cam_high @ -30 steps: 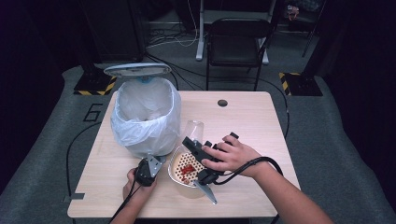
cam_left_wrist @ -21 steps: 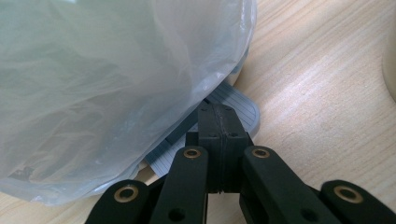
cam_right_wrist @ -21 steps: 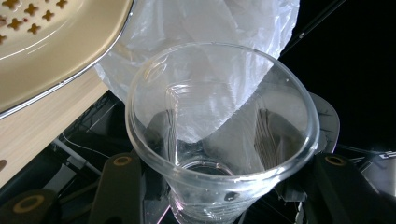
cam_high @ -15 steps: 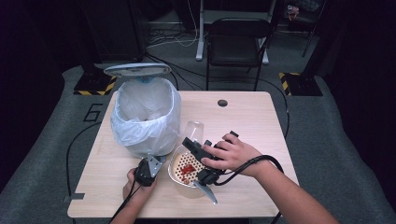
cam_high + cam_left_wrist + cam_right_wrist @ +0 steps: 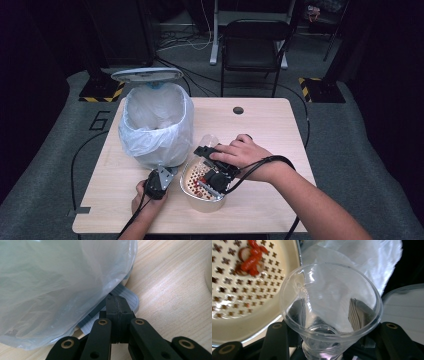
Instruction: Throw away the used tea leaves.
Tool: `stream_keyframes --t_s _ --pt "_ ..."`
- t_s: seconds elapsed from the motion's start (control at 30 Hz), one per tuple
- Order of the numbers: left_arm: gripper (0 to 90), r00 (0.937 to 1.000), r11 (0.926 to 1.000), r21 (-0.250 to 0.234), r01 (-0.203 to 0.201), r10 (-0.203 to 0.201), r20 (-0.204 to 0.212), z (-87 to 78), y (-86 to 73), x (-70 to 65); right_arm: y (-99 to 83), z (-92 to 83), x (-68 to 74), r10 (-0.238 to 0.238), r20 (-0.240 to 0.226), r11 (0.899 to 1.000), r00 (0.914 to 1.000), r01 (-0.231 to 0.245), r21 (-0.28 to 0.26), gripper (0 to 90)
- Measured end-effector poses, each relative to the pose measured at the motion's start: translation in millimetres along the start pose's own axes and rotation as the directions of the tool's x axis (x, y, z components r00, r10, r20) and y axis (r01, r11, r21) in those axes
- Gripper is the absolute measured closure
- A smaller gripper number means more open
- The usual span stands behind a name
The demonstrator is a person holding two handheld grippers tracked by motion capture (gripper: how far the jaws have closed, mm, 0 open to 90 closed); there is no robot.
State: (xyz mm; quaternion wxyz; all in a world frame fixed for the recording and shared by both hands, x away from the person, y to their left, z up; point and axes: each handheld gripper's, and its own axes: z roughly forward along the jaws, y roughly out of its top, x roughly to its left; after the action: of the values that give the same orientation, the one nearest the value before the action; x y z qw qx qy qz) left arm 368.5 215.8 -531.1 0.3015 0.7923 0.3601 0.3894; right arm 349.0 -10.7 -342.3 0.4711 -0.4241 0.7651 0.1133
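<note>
Lifted a little since the earlier frames, the right gripper (image 5: 212,150) now sits higher over the strainer bowl (image 5: 194,191), and the clear plastic cup (image 5: 209,141) it carries shows more fully above the bowl's far rim, close beside the bin. In the right gripper view its jaws pinch the cup (image 5: 331,312) from both sides low on its wall, the pads showing through the clear plastic, and the cup's open mouth faces the camera. The cup looks empty. Left of the cup in that view lies the cream strainer bowl (image 5: 249,312) with its cross-shaped holes and a few red and pale food scraps (image 5: 252,258) on its perforated floor.

Nothing else differs. The left gripper (image 5: 159,182) keeps its place just left of the strainer bowl, at the foot of the trash bin (image 5: 156,125) with its white bag liner. In the left gripper view the jaws are pressed together with nothing between them, their tips resting at the bin's ribbed grey pedal (image 5: 127,298), under the bulging bag liner (image 5: 60,282). The bin's lid (image 5: 147,75) stands raised behind it. Bowl and bin both rest on the wooden table (image 5: 270,125).
</note>
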Motion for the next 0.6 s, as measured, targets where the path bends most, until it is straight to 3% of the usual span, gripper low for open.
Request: stream_keyframes --t_s 0.03,0.1,0.17,0.23,0.3,0.37,0.4,0.47,0.5,0.53,0.57,0.6 --pt "89.9 1.0 1.0 -0.001 0.0 0.0 0.001 0.0 0.0 0.2 -0.9 1.3 -1.4 0.032 -0.033 0.999 0.999 -0.032 -0.003 48.1" --pt "90.0 1.0 1.0 0.002 0.001 -0.001 0.0 -0.3 0.1 0.0 -4.6 4.6 -4.1 0.116 -0.091 0.993 0.989 -0.118 -0.008 48.1" --pt "89.9 1.0 1.0 -0.003 0.009 -0.009 0.0 0.2 0.0 -0.2 -11.0 8.7 -8.7 0.22 -0.159 0.975 0.9624 -0.223 -0.001 48.3" --pt "89.9 1.0 1.0 -0.003 0.009 -0.009 0.0 0.2 0.0 -0.2 -14.5 10.1 -11.5 0.264 -0.186 0.963 0.9464 -0.27 -0.005 48.3" --pt "89.9 1.0 0.9999 -0.006 0.009 -0.009 -0.001 0.5 0.0 -0.4 -18.1 11.4 -14.2 0.331 -0.24 0.94 0.9127 -0.342 -0.005 48.4" --pt "89.9 0.9997 0.9997 -0.021 0.009 -0.009 -0.021 1.7 -0.6 -1.1 -22.5 12.1 -19.1 0.377 -0.267 0.92 0.8872 -0.393 -0.007 48.6" --pt "90.0 0.9997 0.9998 -0.019 0.009 -0.009 -0.022 1.6 -0.6 -1.2 -25.5 12.7 -22.6 0.434 -0.317 0.89 0.8433 -0.455 0.008 48.6" --pt "90.0 0.9998 0.9998 -0.018 0.009 -0.009 -0.02 1.5 -0.5 -1.4 -28.9 13.9 -26.2 0.47 -0.339 0.869 0.8149 -0.494 0.016 48.8" --pt "90.0 0.9997 0.9998 -0.018 0.009 -0.01 -0.02 1.5 -0.6 -1.3 -31.4 14.9 -28.6 0.494 -0.359 0.853 0.7921 -0.521 0.023 49.0" --pt "90.0 0.9998 0.9999 -0.015 0.004 -0.004 -0.02 1.2 -0.5 -1.1 -33.4 15.2 -30.6 0.524 -0.382 0.832 0.7612 -0.553 0.039 49.0" --pt "89.9 0.9998 0.9999 -0.014 0.003 -0.003 -0.02 1.1 -0.5 -1.0 -35.5 15.8 -32.2 0.546 -0.396 0.814 0.7382 -0.579 0.043 49.1" --pt "89.9 0.9998 0.9999 -0.014 0.002 -0.003 -0.021 1.2 -0.5 -0.9 -37.5 16.5 -34.0 0.574 -0.405 0.791 0.7115 -0.61 0.049 49.0"
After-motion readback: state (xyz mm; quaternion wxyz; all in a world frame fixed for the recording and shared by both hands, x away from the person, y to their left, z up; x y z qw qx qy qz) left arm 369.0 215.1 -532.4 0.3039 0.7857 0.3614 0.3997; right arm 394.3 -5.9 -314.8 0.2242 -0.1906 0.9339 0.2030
